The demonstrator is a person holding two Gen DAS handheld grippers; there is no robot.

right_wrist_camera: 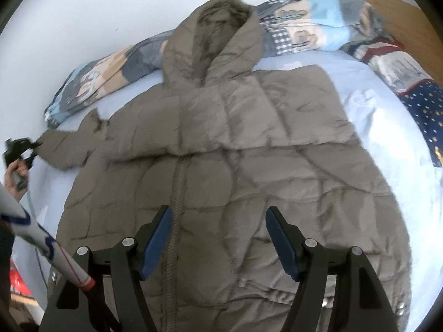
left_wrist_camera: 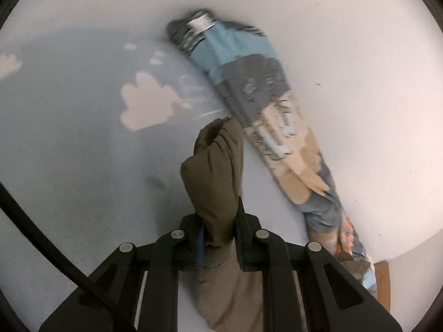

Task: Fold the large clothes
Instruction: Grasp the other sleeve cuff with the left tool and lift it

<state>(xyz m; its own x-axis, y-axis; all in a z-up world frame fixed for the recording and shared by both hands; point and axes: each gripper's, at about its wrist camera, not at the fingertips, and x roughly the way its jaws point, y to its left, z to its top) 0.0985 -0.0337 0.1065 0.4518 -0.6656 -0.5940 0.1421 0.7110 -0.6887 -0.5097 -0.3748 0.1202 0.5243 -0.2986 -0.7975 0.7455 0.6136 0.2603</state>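
Because the left gripper is clamped only on the puffy cuff of the sleeve, the slick padding could squeeze out if pulled hard, dropping the fold short. Spread face up on the bed, the coat has its hood far against a patterned duvet. Jaws apart and empty, the right gripper hangs over the near hem, so nothing pins the body, which may drag along.
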